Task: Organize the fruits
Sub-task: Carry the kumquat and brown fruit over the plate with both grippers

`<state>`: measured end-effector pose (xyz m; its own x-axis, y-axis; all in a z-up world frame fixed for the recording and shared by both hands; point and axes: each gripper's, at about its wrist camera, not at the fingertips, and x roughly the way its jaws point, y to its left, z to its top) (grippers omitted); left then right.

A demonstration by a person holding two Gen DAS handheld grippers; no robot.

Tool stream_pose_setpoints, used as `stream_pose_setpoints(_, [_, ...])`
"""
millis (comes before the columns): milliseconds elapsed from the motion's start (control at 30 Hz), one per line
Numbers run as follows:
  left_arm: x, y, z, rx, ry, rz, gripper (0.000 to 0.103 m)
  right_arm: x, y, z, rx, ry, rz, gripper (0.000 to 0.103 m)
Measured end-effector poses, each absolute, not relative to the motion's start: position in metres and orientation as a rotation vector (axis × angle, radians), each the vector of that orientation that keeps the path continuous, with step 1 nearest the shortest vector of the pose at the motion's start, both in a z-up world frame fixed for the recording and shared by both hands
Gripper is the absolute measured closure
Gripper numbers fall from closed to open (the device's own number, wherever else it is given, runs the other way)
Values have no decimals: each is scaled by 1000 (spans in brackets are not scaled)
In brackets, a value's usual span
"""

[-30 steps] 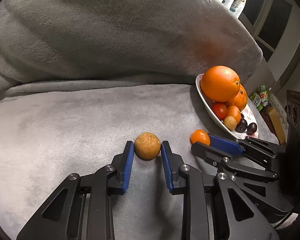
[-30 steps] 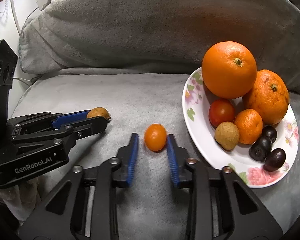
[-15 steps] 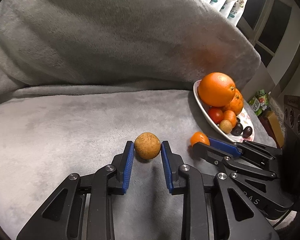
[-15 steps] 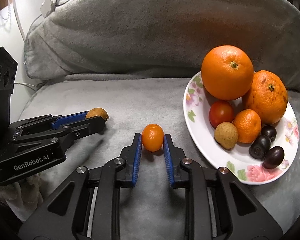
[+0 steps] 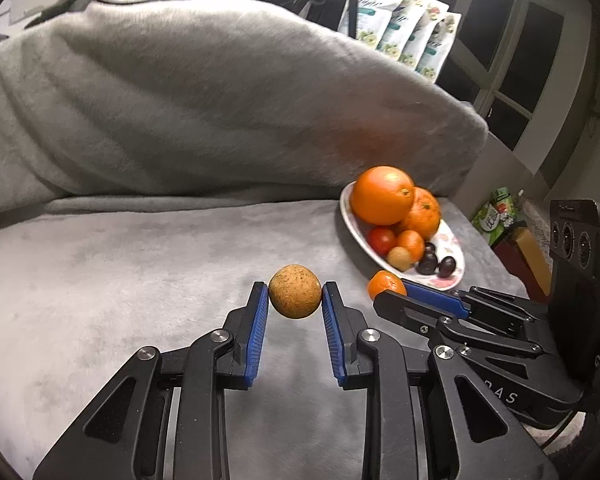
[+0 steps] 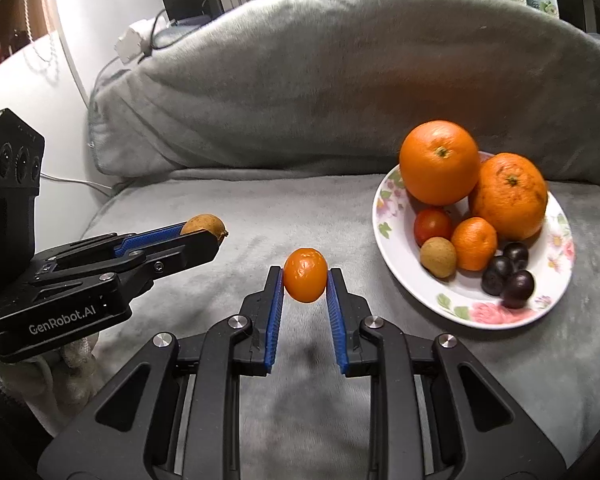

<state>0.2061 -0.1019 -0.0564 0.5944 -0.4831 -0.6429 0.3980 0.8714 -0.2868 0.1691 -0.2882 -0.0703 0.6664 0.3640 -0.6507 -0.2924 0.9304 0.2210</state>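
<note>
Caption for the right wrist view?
Right gripper pinches a small orange fruit beside a floral plate of fruit.

The plate [image 6: 384,236] is sitting on the blanket [image 6: 228,208]; oranges [image 6: 440,162] are lying at its back, grapes [image 6: 508,276] at its front.

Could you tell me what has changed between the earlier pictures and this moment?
The right gripper closed on the small orange fruit, which lay between its open jaws a second ago. Both grippers have since lifted: it and the left gripper, shut on the brown speckled fruit throughout, now hold their fruits clear of the grey blanket. The plate and its piled fruit stayed put.
</note>
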Motion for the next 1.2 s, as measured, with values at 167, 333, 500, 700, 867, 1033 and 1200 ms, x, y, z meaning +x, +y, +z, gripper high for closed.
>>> stream_pose_setpoints(167, [195, -110, -46, -115, 759, -528, 77, 160, -299, -62, 126, 728, 369, 80])
stream_pose_setpoints(333, [185, -124, -37, -106, 739, -555, 77, 153, -312, -53, 141, 698, 358, 80])
stream_pose_setpoints(500, [177, -140, -29, -87, 722, -582, 77, 144, -332, -43, 154, 666, 336, 80])
stream_pose_setpoints(700, [175, -158, -25, -82, 721, -611, 77, 141, -360, -34, 166, 636, 294, 80])
stream_pose_setpoints(867, [176, -178, -24, -69, 725, -636, 77, 143, -385, -31, 173, 622, 258, 80])
stream_pose_setpoints(1033, [179, -196, -25, -53, 730, -652, 77, 147, -411, -31, 183, 617, 223, 80])
stream_pose_setpoints(1200, [184, -209, -27, -46, 738, -660, 77, 152, -427, -35, 194, 619, 205, 80])
